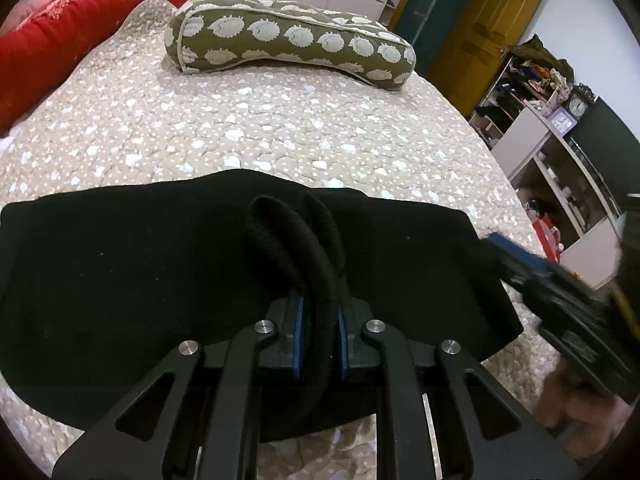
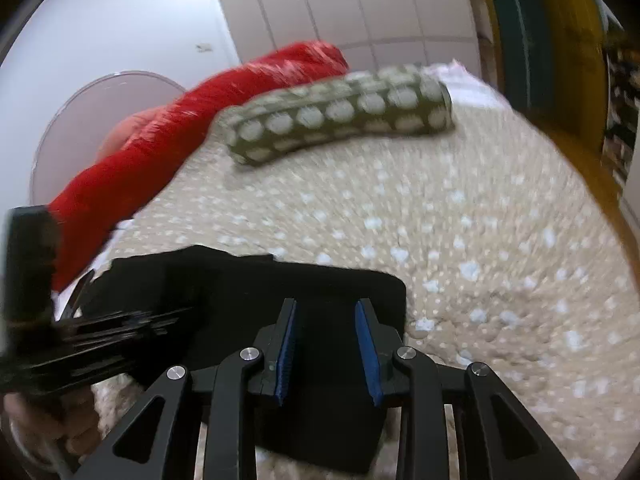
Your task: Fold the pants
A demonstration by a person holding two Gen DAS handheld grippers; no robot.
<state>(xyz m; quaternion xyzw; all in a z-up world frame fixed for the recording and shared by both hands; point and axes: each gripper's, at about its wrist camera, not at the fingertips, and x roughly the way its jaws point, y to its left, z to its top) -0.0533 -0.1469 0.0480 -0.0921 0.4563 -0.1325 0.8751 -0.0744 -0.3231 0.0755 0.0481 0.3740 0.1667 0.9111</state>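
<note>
Black pants (image 1: 160,280) lie partly folded on the bed (image 1: 280,128), near side of the olive pillow (image 1: 288,40). Your left gripper (image 1: 320,340) is clamped on a ridge of fabric; right gripper (image 2: 326,344) stands apart over the pants' corner, holding nothing. Further folds appear left.

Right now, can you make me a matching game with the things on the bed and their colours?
Things:
1. pants
2. long pillow
3. blanket
4. bedspread

Colours:
A. red
B. beige with pale spots
C. black
D. olive green with pale round shapes

Right pairs: 1-C, 2-D, 3-A, 4-B
</note>
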